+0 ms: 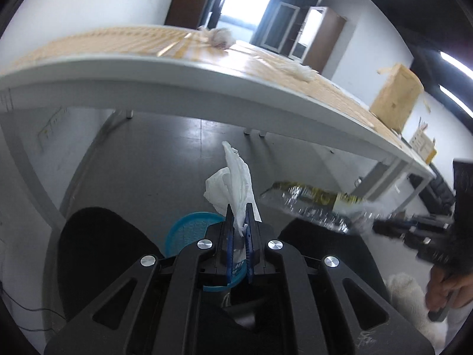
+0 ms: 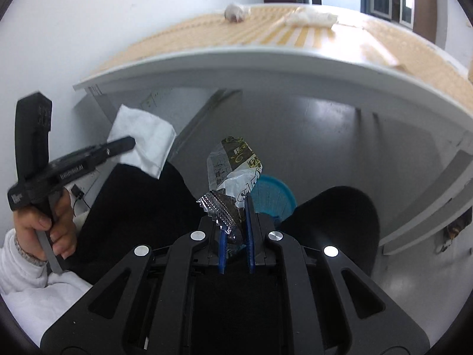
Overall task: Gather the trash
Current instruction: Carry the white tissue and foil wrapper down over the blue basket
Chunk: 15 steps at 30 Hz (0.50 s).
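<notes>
Both tongs below the table edge — left tongs clenching tissue, right tongs clenching wrapper.

1. The left claw is clamped on a white tissue.
2. A blue bin sits on the floor beneath it.
3. More crumpled tissues lie on the surface above.
</notes>
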Available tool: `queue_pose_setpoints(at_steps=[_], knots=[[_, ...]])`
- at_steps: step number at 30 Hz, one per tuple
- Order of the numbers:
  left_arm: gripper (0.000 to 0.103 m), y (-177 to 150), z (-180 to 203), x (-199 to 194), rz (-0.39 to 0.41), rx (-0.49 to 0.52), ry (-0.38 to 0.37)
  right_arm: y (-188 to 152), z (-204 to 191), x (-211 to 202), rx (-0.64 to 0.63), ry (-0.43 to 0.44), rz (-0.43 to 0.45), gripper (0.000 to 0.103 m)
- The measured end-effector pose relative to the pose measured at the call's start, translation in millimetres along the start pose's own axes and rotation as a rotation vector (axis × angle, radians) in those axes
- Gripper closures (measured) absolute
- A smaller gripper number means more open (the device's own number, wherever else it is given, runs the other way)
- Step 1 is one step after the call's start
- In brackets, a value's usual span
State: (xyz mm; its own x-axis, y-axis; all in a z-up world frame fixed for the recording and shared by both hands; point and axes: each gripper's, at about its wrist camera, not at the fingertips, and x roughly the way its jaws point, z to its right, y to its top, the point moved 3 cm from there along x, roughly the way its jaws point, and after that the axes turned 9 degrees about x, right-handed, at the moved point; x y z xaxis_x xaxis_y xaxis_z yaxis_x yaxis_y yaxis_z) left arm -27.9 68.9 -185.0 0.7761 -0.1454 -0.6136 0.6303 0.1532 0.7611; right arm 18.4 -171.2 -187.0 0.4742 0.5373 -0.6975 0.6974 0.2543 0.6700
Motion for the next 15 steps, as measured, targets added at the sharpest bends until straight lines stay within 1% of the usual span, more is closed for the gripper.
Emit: queue_pose_setpoints(at_steps=[3,6,9,12,15], knots=[[0.097,-1,-14,16,-0.007,-0.028,0.013,-4,2,31,0.017,-0.006,-0.039,0.094],[0.097,-3,-20,34,-0.030,-0.025,0.023,-8,4,62,0.021,-0.025,-0.085,0.094],[0.097,-9,-15,48,-0.054,-0.006,0.029,-12,6,88,0.033,-0.031,-0.123,0.094],[0.097,-16,-14,60,-0.088,-0.011,0.023,-13,13,109,0.063,-0.032,-0.151,0.094],[0.097,-14,-13,72,-0.105,0.011,0.032,-12,21,126,0.092,-0.042,-0.173,0.094]])
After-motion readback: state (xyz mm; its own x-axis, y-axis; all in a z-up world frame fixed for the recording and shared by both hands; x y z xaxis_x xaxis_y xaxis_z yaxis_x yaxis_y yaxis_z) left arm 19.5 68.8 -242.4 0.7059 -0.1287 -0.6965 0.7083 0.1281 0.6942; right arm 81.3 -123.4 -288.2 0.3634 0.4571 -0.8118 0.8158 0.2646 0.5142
